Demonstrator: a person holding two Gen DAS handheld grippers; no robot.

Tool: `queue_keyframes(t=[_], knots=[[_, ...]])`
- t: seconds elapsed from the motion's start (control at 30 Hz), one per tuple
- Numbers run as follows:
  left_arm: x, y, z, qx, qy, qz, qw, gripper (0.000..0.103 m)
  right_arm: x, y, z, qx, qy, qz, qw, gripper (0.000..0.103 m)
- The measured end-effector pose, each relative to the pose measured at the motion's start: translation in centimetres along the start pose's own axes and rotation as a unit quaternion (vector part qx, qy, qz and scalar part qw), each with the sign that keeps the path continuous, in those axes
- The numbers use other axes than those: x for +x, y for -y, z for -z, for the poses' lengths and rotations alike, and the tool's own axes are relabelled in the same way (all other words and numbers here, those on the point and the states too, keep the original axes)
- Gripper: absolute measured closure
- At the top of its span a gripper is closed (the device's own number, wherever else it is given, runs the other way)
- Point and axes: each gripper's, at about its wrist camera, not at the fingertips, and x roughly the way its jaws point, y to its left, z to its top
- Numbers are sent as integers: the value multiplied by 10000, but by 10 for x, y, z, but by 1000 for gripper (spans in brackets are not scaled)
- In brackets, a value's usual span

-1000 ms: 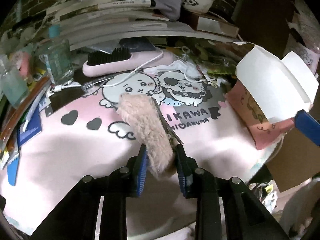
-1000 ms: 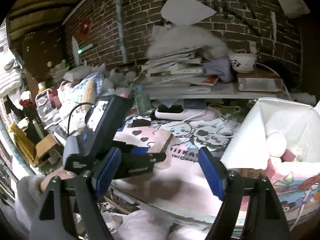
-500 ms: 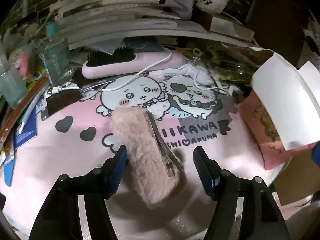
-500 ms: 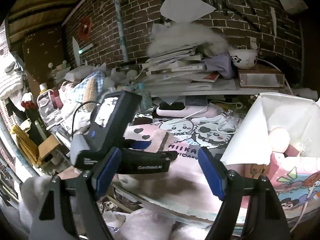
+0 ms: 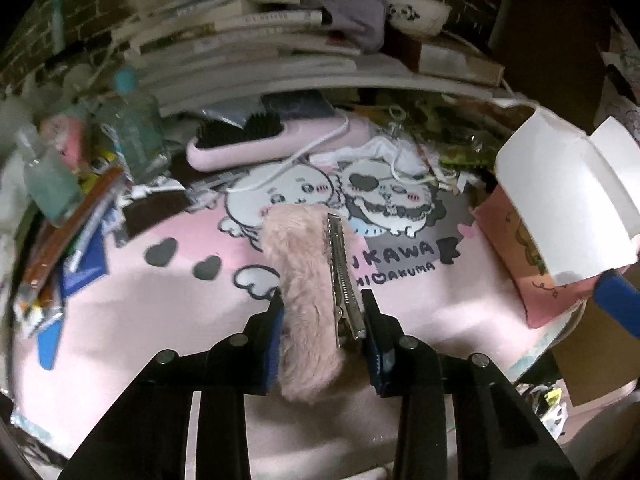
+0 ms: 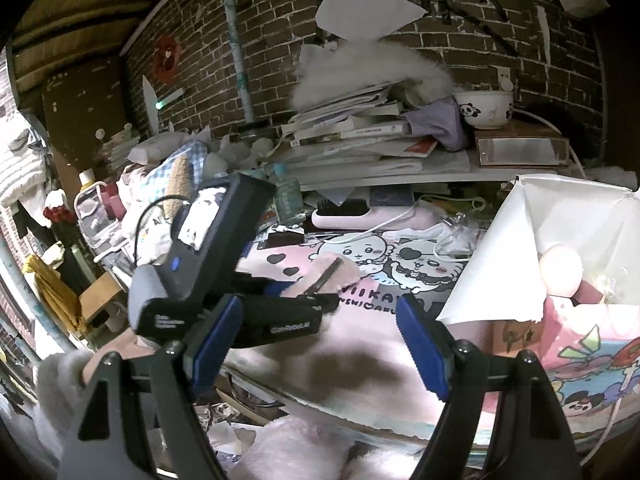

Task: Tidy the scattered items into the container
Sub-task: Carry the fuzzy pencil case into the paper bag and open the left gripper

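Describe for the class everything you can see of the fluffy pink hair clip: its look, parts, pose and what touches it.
The fluffy pink hair clip is a long strip of pale pink fur with a toothed silver metal clip running along its right side. It sits lengthwise between the blue pads of the left gripper, whose jaws are closing on its near half. Its far end points away over the pink cartoon mat; the near end hangs past the pads.

A pink cartoon-printed mat covers the table ahead of the left fingers. Beyond them on it lie a pink hairbrush with a white cable; to their right stands the open pink box, to their left glass bottles.
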Motion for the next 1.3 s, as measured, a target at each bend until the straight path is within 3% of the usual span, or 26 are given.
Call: queue_keyframes(t=[0.33, 0.57, 0.87, 0.93, 1.03, 1.3], knots=[[-47, -9, -15, 199, 436, -350, 9982, 74, -4, -6, 0, 0, 200, 78, 9998, 26], [-70, 5, -34, 487, 654, -338, 9961, 74, 6, -5, 12, 25, 41, 40, 10000, 26], [-84, 50, -64, 1130, 793, -62, 9904, 74, 5, 1, 29, 38, 179, -106, 9998, 26], [-85, 63, -71, 1305, 783, 38, 9883, 74, 3, 2, 33, 34, 232, -174, 9996, 26], [-84, 85, -82, 1483, 655, 482, 9856, 74, 0, 6, 41, 78, 287, -253, 9992, 26], [-69, 162, -104, 2147, 73, 1379, 9669, 74, 2, 22, 53, 417, 182, -302, 9985, 26]])
